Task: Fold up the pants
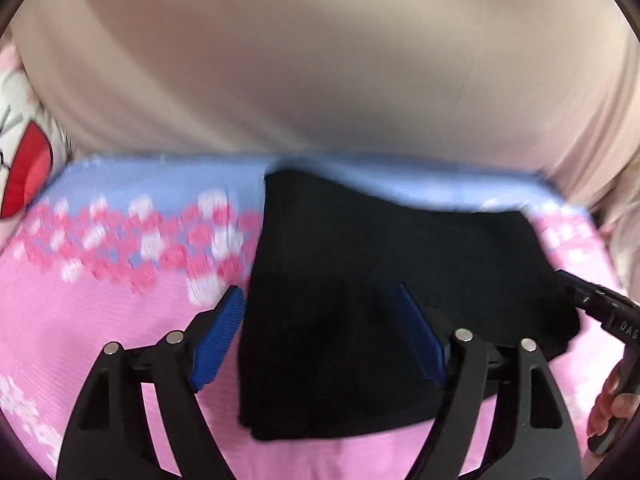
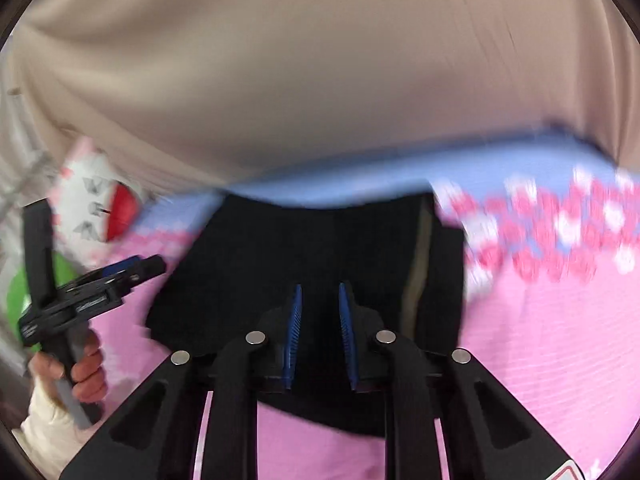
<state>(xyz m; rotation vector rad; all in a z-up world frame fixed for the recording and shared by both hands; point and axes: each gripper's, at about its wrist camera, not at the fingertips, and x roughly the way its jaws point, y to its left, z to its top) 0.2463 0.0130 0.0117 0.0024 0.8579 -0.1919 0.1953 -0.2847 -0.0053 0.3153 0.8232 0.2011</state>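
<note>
Two grippers, both over the folded black pants (image 1: 360,280). Left gripper (image 1: 320,320): jaws spread wide, holding nothing; its left blue pad (image 1: 218,340) sits over bare bedsheet just beside the pants' left edge, the other pad over the black cloth. Contact with the fabric can't be judged. Right gripper (image 2: 319,328): jaws nearly together with a narrow gap showing between the blue pads (image 2: 293,336), nothing caught in the gap; black cloth lies directly beneath and ahead. Pants form a compact dark stack on the pink floral bedsheet (image 2: 540,340), far edge reaching the sheet's blue band. Beige curtain (image 1: 320,60) hangs behind the bed. Red-and-white cushion (image 1: 24,176) lies at the far left. Frames are motion-blurred.
</note>
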